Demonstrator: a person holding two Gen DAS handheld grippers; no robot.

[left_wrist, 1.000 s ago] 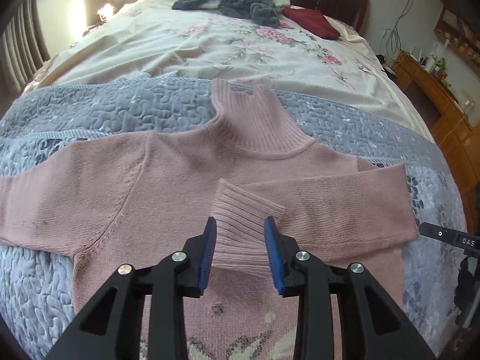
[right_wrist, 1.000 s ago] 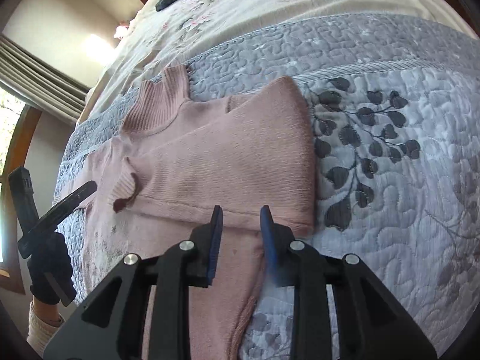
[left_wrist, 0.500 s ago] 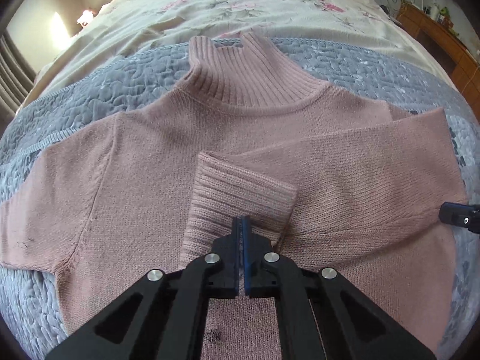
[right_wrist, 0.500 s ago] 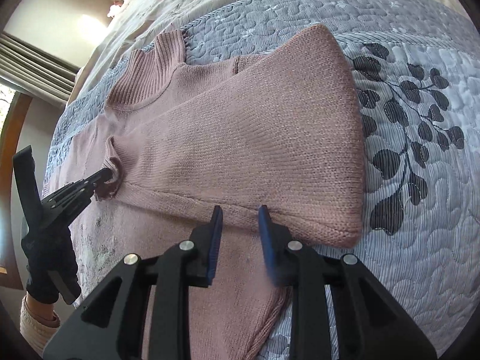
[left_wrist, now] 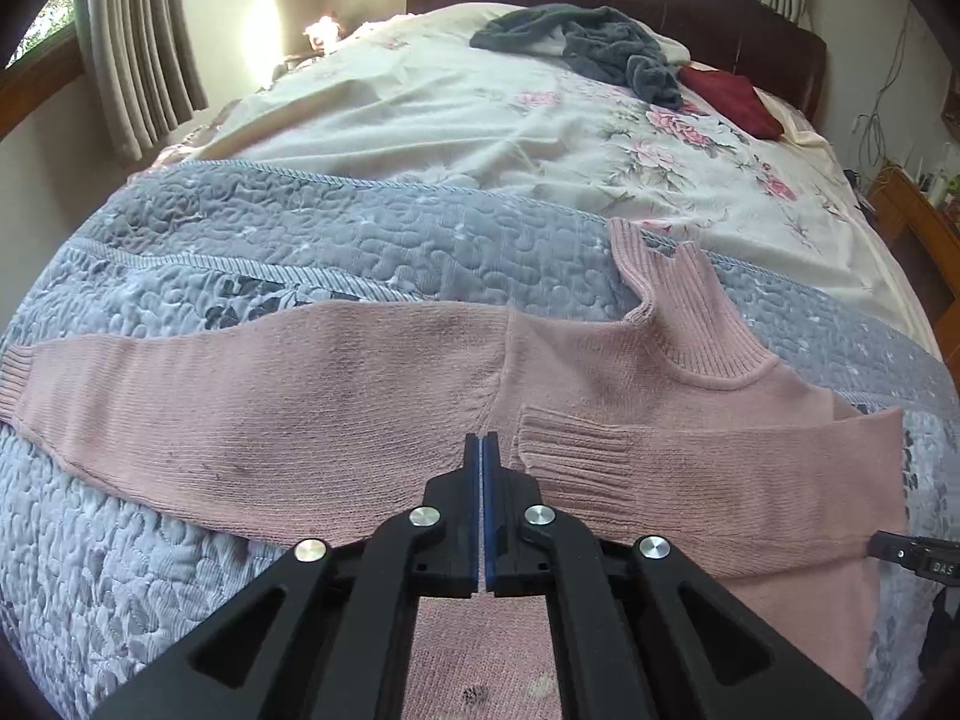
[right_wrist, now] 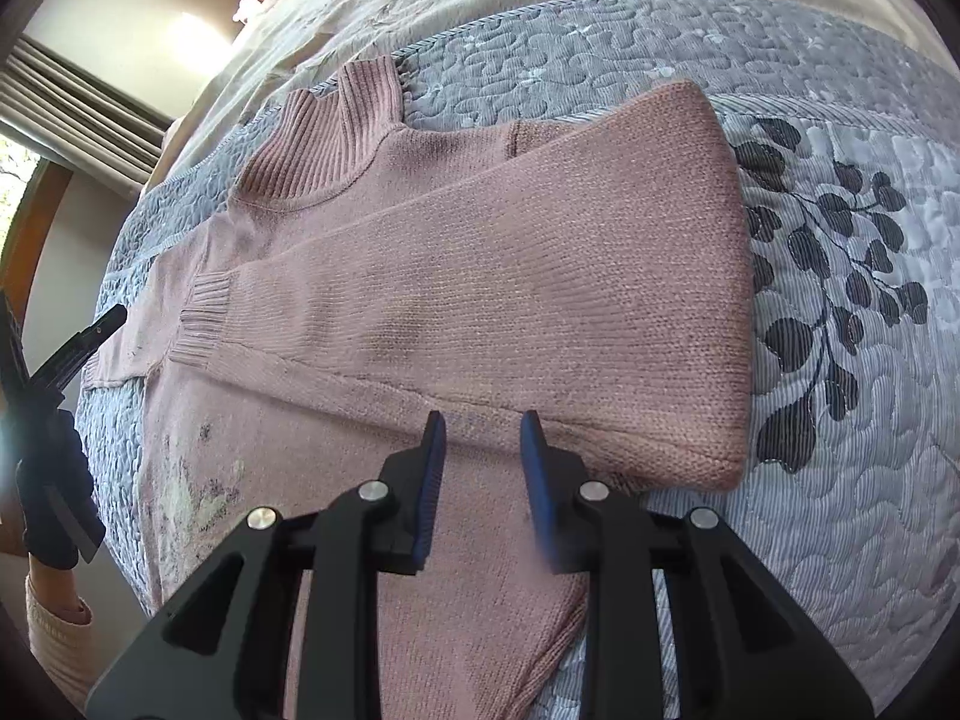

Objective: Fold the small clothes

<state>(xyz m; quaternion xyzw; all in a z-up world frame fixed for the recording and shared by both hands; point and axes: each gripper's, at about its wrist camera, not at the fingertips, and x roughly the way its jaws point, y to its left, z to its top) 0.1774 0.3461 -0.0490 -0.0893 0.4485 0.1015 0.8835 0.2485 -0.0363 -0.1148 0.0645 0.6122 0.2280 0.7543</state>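
The pink sweater (left_wrist: pixel 600 396) lies flat on the bed's grey quilt (left_wrist: pixel 300 240), one sleeve folded across its chest, with the left claw (left_wrist: pixel 482 450) pressed together just above it and the right claw (right_wrist: pixel 483 426) spread over the folded sleeve's lower edge.
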